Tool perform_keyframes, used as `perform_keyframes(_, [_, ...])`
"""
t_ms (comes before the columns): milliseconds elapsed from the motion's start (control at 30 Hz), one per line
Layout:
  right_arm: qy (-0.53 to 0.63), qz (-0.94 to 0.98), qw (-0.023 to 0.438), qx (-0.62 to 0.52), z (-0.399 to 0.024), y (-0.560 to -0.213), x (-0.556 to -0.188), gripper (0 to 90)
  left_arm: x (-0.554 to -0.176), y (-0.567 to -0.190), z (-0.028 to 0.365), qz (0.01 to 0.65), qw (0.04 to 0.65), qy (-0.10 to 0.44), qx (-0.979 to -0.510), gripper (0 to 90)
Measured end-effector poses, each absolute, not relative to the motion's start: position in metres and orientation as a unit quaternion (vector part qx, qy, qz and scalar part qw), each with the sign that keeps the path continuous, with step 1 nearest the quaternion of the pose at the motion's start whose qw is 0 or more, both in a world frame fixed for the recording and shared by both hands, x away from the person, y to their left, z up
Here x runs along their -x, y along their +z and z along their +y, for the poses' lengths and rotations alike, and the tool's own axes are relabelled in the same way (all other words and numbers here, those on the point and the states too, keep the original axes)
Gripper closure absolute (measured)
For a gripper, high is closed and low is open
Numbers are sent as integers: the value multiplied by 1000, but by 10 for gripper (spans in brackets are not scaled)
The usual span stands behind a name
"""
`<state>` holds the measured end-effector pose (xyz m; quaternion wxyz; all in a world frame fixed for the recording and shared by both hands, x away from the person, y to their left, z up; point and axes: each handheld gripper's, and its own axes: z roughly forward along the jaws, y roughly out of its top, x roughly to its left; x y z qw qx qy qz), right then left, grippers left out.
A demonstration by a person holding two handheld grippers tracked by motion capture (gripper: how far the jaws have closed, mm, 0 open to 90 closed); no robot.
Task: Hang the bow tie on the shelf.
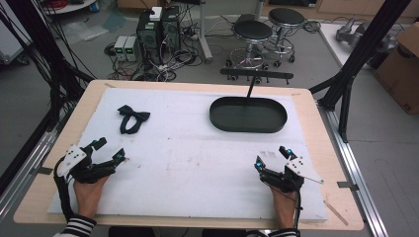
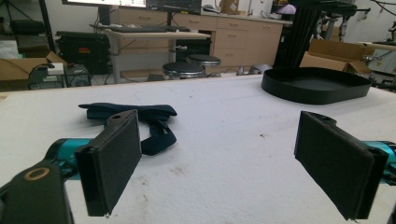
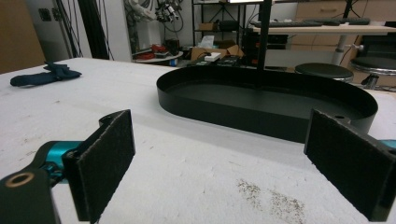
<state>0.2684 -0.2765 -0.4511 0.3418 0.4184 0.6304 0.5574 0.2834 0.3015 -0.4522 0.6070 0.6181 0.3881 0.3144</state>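
Resting wide open and empty at the desk's [image 1: 44,187] near edge, left tool [image 1: 109,150] and right tool [image 1: 271,157] (seemingly pre-grasp), bow tie [image 1: 131,118] likely first for the tray [image 1: 248,114].

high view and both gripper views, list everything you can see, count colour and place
bow tie: 1, dark navy, far left part of the white mat, lying flat
tray: 1, black, oval, far right part of the mat, nothing in it
mat: 1, white, lightly stained, covering most of the table
table: 1, light wood, bare along the edges of the mat
stools: 2, black seats on chrome bases, on the floor beyond the table
computer towers: 2, black, on the floor beyond the table, cables around them
cardboard box: 1, brown, floor at far right
left gripper: 1, black with teal tips, near left, jaws open, holding nothing
right gripper: 1, black with teal tips, near right, jaws open, holding nothing
hands: 2, near edge, striped sleeves
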Motion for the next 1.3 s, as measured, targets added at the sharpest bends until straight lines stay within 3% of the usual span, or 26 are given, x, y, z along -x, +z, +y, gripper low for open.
perform_keyframes(667, [556,629,342,-421,-276,-451,-268,77,-286,-452,305,408,610,302,-609,149])
perform_keyframes(1300, [557,630,343,-419,-276,-451,-268,78,-307,-432,318,456,547,291,-639,146])
